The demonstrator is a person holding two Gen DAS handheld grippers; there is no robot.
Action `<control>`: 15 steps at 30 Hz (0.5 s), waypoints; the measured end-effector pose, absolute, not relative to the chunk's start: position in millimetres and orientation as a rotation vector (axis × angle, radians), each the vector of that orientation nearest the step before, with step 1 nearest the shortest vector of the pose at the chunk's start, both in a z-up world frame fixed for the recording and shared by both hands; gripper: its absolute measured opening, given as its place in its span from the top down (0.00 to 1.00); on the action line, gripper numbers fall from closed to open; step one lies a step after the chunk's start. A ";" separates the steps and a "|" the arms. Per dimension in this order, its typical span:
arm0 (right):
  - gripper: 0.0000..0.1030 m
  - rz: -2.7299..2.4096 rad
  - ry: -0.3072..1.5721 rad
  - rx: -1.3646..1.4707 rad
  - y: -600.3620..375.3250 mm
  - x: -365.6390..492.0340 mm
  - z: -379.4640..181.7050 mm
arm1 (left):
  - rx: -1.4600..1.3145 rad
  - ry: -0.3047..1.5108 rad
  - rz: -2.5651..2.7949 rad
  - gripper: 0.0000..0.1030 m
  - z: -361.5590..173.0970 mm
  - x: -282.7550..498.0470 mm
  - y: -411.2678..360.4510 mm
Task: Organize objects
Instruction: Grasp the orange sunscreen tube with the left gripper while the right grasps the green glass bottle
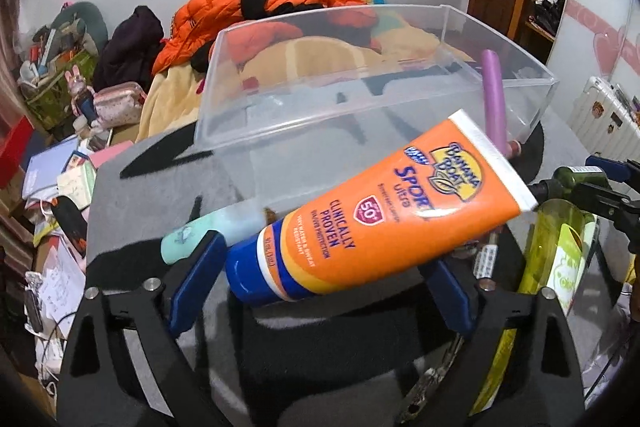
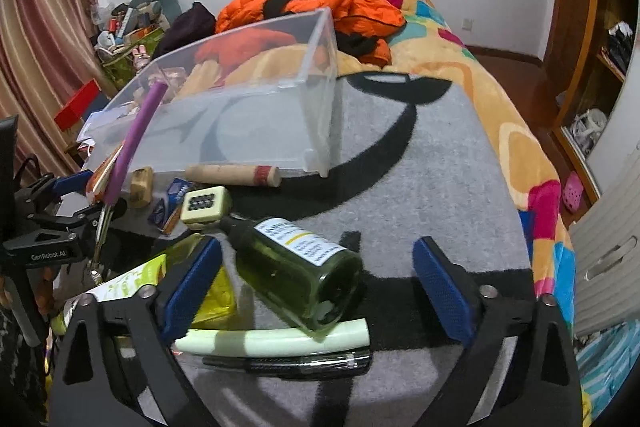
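An orange sunscreen tube [image 1: 384,211] with a blue cap lies slantwise between the wide jaws of my left gripper [image 1: 324,255]. I see no pad pressing on it. A dark green glass bottle [image 2: 296,267] lies on its side between the fingers of my right gripper [image 2: 318,245], with a gap on each side. Behind both stands a clear plastic bin [image 1: 360,75] on the grey rug [image 2: 420,187]. A purple tube [image 2: 136,135] leans on the bin's rim. A mint tube [image 1: 208,227] lies under the sunscreen.
Around the bottle lie a wooden roller [image 2: 236,175], a cream tile [image 2: 206,205], a pale green rod [image 2: 280,341], a black pen [image 2: 288,363] and a yellow-green bottle [image 2: 216,291]. An orange jacket [image 2: 352,7] lies on the bed behind. Clutter fills the floor [image 1: 52,187] at left.
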State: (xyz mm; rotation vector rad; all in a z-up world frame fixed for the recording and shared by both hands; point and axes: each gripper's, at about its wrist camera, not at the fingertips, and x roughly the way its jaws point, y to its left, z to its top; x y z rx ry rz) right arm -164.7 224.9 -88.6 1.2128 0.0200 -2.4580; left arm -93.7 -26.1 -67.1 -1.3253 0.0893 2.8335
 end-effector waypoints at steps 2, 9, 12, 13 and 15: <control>0.17 -2.445 -0.003 1.233 227.9 -167.5 -92.5 | -1.317 0.105 2.844 0.12 -67.7 -95.7 -24.0; 0.39 -2.418 -0.031 1.236 229.0 -169.6 -96.5 | -1.308 0.132 2.882 0.24 -68.5 -90.9 -23.3; 0.40 -2.438 -0.025 1.219 230.1 -170.0 -96.7 | -1.309 0.123 2.881 0.31 -67.7 -83.5 -25.7; 0.40 -2.445 -0.023 1.212 230.9 -169.6 -96.5 | -1.310 0.119 2.881 0.34 -67.7 -80.6 -26.8; 0.40 -2.449 -0.031 1.207 232.0 -169.6 -95.5 | -1.317 0.102 2.876 0.37 -67.2 -74.6 -28.7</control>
